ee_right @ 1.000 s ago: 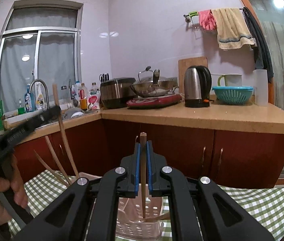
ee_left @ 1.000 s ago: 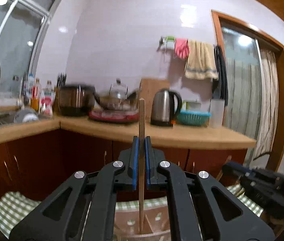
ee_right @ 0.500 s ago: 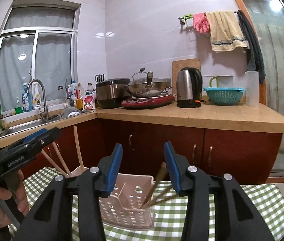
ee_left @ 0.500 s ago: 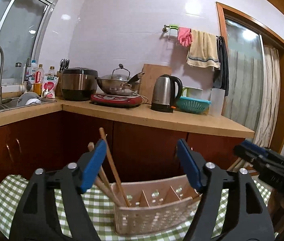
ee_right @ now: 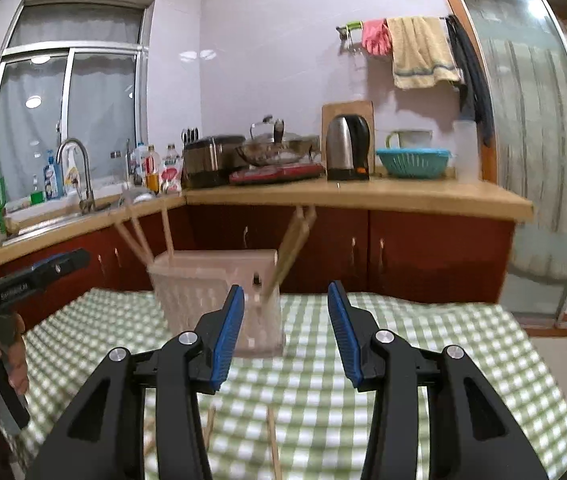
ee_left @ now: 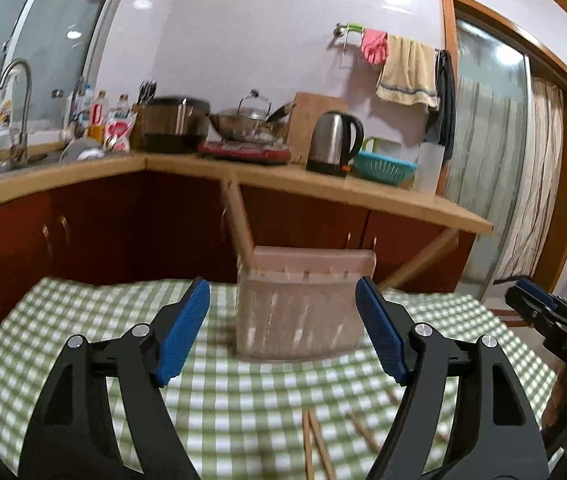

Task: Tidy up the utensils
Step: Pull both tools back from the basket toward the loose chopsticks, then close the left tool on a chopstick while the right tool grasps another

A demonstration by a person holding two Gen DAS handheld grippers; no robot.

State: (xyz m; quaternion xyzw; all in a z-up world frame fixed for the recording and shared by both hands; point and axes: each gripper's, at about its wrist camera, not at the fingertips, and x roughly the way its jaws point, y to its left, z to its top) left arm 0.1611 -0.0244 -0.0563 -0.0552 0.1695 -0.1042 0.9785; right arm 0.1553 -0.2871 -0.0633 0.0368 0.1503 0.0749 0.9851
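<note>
Your left gripper [ee_left: 281,330] has its jaws spread wide with nothing between the pads; the pink slotted utensil basket [ee_left: 303,308] stands beyond them on the green checked cloth [ee_left: 95,320] of the bench, toward the far edge and clear of both pads. At the basket's left end chopsticks [ee_left: 237,220] stand steeply, their tops leaning left and away; at its right end another stick [ee_left: 423,256] slants out low to the right. On the cloth near the bench's close edge, below and slightly right of your left jaws, loose chopsticks [ee_left: 313,440] lie with their long axes running roughly from you toward the basket.

Your right gripper [ee_right: 285,330] has its jaws partly open and empty. The basket sits just past the left pad, not touching it. The sticks at its left end [ee_right: 141,240] fan up and leftward, those at its right end [ee_right: 291,248] lean up and rightward. More loose sticks [ee_right: 273,444] lie on the cloth under these jaws, pointing roughly at the basket.
</note>
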